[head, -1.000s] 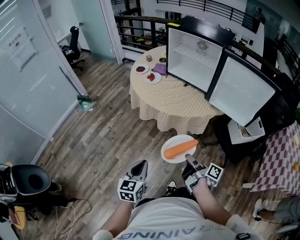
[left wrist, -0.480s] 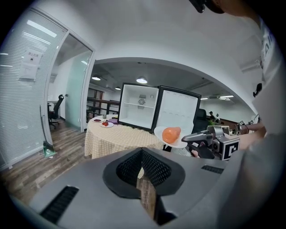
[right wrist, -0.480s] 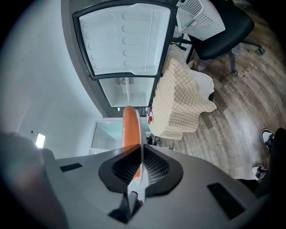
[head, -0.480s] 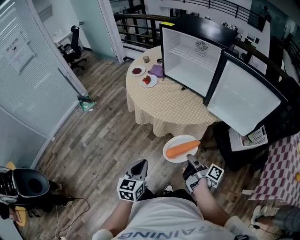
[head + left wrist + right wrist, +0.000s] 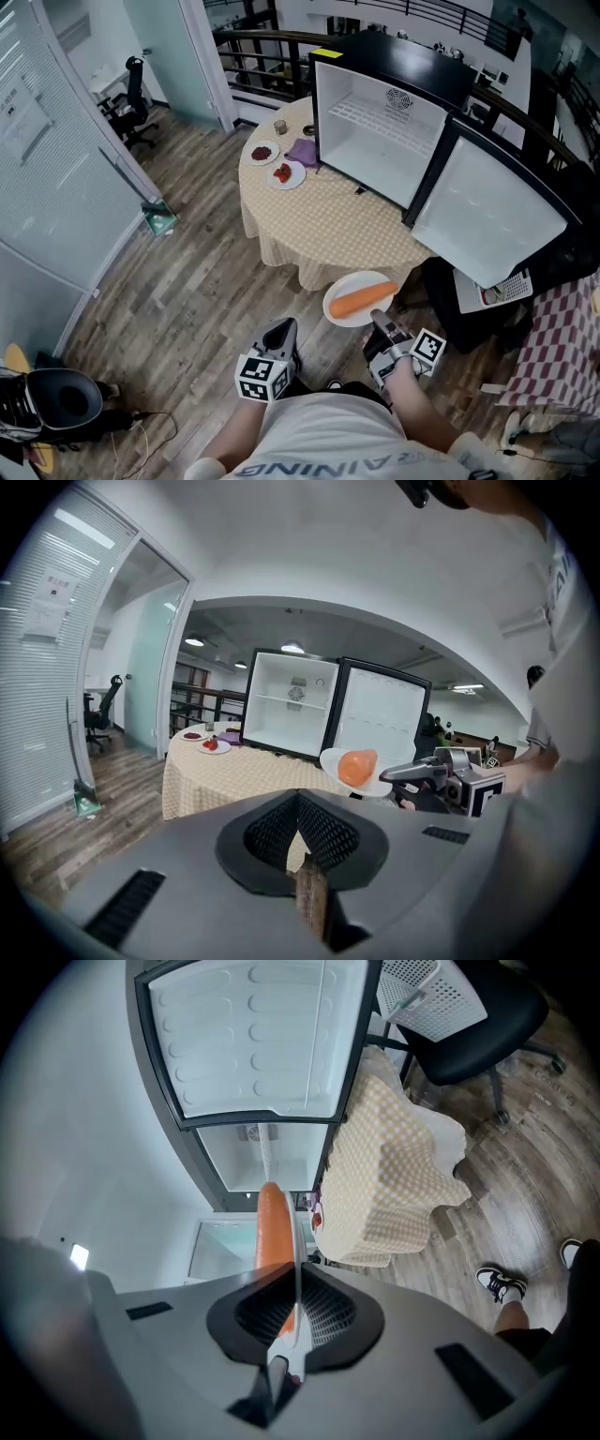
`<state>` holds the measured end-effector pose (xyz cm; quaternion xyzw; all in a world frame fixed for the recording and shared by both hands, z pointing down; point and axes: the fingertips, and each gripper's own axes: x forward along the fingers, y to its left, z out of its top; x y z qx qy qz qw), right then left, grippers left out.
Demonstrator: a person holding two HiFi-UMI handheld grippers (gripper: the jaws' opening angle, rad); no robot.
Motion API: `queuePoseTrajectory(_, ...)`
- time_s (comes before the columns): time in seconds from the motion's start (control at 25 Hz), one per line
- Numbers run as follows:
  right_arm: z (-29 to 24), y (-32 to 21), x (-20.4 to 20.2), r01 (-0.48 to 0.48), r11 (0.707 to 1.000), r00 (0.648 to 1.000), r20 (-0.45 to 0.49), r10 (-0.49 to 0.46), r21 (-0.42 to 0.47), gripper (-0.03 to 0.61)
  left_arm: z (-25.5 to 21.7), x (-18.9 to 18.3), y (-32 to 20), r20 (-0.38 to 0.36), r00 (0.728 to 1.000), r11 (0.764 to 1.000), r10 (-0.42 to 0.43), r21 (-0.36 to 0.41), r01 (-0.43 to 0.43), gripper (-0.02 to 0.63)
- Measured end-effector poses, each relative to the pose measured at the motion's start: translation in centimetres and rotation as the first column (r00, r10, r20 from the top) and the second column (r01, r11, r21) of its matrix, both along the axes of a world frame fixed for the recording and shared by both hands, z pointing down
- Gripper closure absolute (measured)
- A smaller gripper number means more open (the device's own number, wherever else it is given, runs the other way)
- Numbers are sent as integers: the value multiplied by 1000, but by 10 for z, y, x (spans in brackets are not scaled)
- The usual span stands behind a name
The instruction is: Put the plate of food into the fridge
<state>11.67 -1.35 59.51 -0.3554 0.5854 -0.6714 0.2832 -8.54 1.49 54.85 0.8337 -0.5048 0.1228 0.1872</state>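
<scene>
- Head view: from above the person, facing steeply down, with the table (image 5: 328, 225) and the open fridge (image 5: 375, 122) ahead.
- Left gripper view: low, level, facing both.
- Right gripper view: rolled sideways, showing the same table and fridge.

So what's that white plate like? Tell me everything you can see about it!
It's a round white plate, smooth-looking, with one long orange carrot lying across it. The right gripper is shut on its near rim and holds it roughly level in the air, above the wooden floor. It hangs close to the round table with the checked cloth and doesn't seem to touch it. Only the carrot and that gripper touch the plate.
</scene>
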Motion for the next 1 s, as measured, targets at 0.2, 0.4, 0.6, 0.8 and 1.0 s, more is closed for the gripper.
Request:
queuePoseTrajectory(0.2, -6, -37, -9, -44, 999, 999, -16, 44, 9, 545, -3, -8, -48, -8, 998, 998, 59, 11, -59, 606)
queuePoseTrajectory(0.4, -15, -76, -28, -91, 996, 996, -19, 91, 17, 545, -5, -27, -95, -29, 994, 995, 102, 10, -101, 606)
queuePoseTrajectory(0.6, -24, -108, -54, -139, 990, 990, -24, 139, 21, 545, -8, -53, -133, -36, 987, 988, 156, 5, -156, 606)
queuePoseTrajectory(0.8, -31, -139, -81, -191, 981, 981, -17, 191, 31, 545, -10, -85, -169, -28, 979, 979, 204, 14, -204, 606)
queuePoseTrajectory(1.0, -30, -160, -98, -217, 976, 976, -19, 218, 29, 545, -8, -104, -198, -18, 972, 972, 232, 23, -232, 606)
